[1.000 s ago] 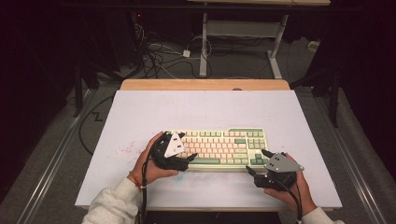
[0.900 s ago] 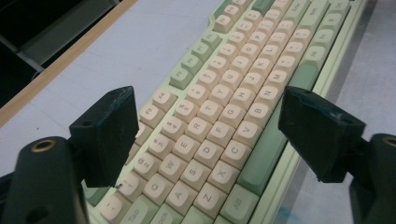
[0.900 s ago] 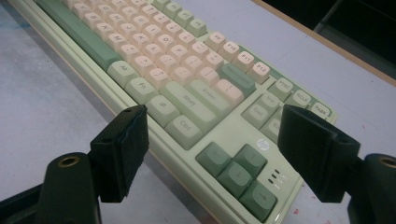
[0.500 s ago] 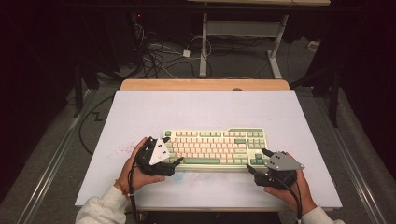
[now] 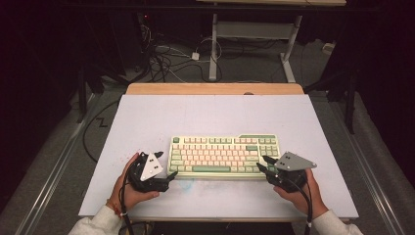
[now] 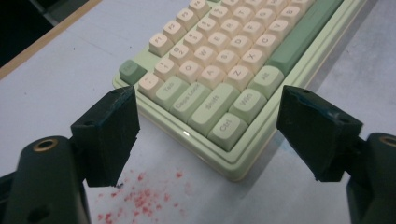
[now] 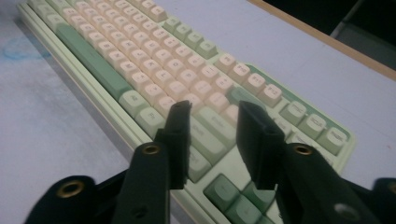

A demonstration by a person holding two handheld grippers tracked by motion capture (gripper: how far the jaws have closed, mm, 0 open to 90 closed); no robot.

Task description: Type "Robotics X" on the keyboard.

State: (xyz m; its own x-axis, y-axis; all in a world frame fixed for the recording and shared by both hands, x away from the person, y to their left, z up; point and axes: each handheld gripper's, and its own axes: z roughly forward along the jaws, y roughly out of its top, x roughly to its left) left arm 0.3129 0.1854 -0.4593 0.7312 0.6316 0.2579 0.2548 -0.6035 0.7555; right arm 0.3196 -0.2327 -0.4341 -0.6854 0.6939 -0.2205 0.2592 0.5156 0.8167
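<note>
**Tongs at both ends of the keyboard, nothing gripped yet**

While the right tongs [image 7: 212,140] hang over the keys at the right end of the keyboard [image 5: 224,155], their jaws have just been closing and now stand narrowed, with a gap left between them. In the right gripper view that gap lies above the keycaps near the front right corner; whether the pads touch a key I cannot tell, and no key looks squeezed or lifted. The left tongs [image 6: 205,135] are released, jaws spread wide, and in the left gripper view they sit just off the keyboard's front left corner, nothing between the pads. From the high view the left tongs [image 5: 169,177] rest beside that corner and the right tongs [image 5: 262,164] reach onto the opposite end.

The keyboard lies flat and square on the desk [image 5: 210,115], a little toward the person's edge, all keys seemingly in place. A scatter of faint red specks [image 6: 140,198] marks the desk just in front of the keyboard's left corner.

As I judge it, the work is at its start: both tongs are brought into position, but the keyboard is neither held nor raised. What is left is the actual grip, or the press on a key, and whatever move follows it.
</note>
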